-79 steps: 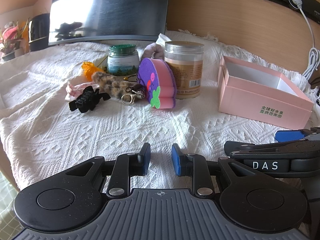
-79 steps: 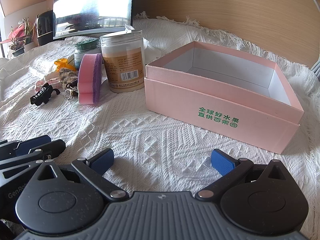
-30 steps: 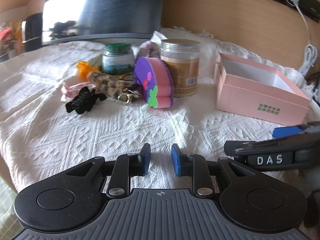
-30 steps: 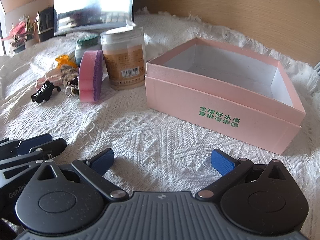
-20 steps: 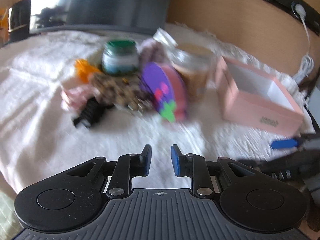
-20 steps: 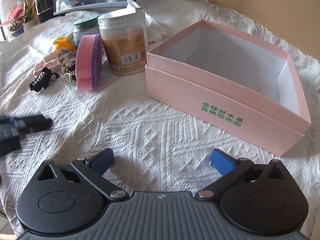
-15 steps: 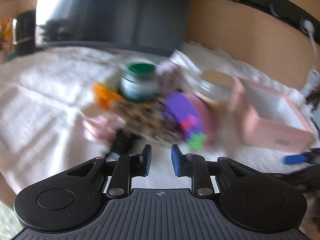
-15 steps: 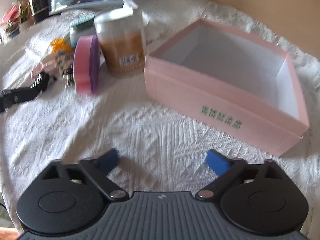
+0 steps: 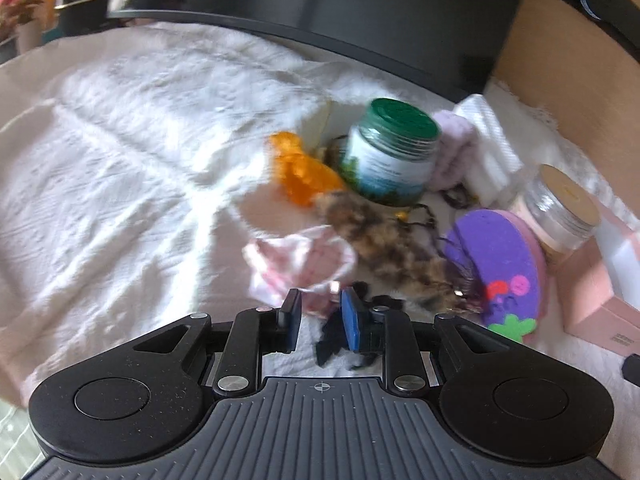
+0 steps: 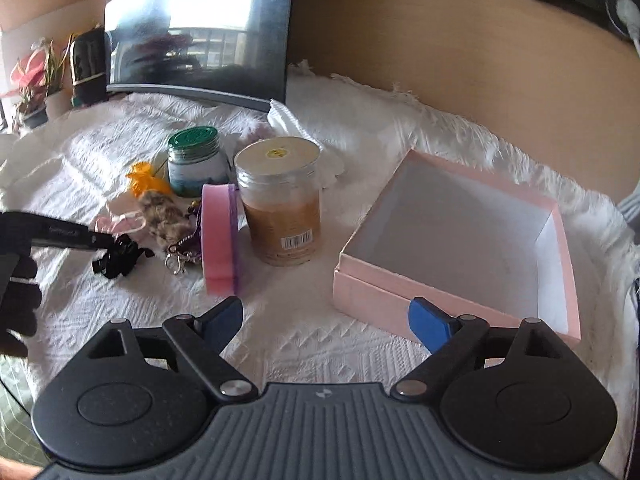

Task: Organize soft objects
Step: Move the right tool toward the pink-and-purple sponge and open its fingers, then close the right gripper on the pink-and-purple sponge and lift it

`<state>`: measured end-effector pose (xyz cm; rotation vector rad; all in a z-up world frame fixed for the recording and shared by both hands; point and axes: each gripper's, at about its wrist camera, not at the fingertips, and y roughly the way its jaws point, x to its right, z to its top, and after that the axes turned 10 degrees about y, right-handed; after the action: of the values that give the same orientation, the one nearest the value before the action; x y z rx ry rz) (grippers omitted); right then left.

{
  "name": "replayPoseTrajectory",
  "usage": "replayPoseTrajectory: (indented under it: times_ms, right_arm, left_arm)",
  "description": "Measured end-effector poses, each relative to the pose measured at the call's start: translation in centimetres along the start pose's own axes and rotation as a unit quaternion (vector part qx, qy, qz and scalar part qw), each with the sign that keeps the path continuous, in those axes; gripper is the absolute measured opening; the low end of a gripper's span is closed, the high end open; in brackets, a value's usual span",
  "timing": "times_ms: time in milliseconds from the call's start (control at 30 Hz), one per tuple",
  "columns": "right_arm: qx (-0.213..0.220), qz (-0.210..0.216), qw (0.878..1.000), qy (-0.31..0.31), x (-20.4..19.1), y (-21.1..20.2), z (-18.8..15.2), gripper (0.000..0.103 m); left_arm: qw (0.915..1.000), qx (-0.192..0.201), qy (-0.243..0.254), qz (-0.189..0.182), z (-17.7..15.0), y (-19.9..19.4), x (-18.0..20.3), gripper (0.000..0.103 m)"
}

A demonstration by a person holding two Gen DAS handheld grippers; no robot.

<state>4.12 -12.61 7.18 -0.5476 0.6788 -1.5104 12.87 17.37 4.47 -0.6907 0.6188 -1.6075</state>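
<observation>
Soft items lie in a cluster on the white cloth: a pink scrunchie (image 9: 298, 266), a brown furry keychain (image 9: 384, 240), an orange piece (image 9: 298, 172), a purple-and-pink sponge (image 9: 500, 264) and a lilac scrunchie (image 9: 456, 148). My left gripper (image 9: 320, 314) hangs just above the pink scrunchie and a black hair claw (image 9: 344, 336), its jaws narrowly apart and empty. It also shows in the right wrist view (image 10: 100, 240). My right gripper (image 10: 326, 320) is wide open and empty, above the cloth in front of the empty pink box (image 10: 400, 304).
A green-lidded jar (image 9: 390, 152) and a tall clear jar (image 10: 282, 200) stand among the soft items. A dark monitor (image 10: 200, 28) stands at the back, a plant (image 10: 34, 76) far left. A wooden wall runs behind the box.
My left gripper has moved forward and left, down over the pink scrunchie and hair claw. My right gripper has risen and pulled back, so the box interior shows from above.
</observation>
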Motion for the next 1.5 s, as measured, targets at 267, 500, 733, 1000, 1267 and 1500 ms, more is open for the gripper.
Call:
replayPoseTrajectory:
  times_ms: [267,500,733,1000,1267,1500]
  right_arm:
    - [0.0,-0.014,1.0,-0.022,-0.3,0.1,-1.1,0.091]
    - [-0.007,-0.011,0.999,-0.036,-0.6,0.4,-1.9,0.091]
    - [-0.013,-0.013,0.999,-0.04,-0.6,0.1,-2.5,0.091]
    - [-0.001,0.027,0.999,-0.043,-1.4,-0.1,-1.8,0.091]
    - [-0.002,0.055,0.996,-0.065,-4.4,3.4,1.4,0.074]
    - [-0.033,0.067,0.995,-0.061,-7.2,7.9,3.2,0.051]
  left_arm:
    - [0.9964,0.03,0.068,-0.04,-2.0,-1.7,1.7,0.025]
    - [0.9989,0.015,-0.014,-0.043,-0.9,-0.6,1.0,0.025]
    - [0.999,0.013,0.04,0.013,-0.4,1.7,3.4,0.046]
    - [0.9968,-0.02,0.073,-0.022,-0.5,2.4,4.3,0.044]
    - [0.997,-0.017,0.067,-0.035,0.0,2.2,3.3,0.029]
    - [0.9976,-0.016,0.058,-0.034,-1.1,0.8,1.7,0.029]
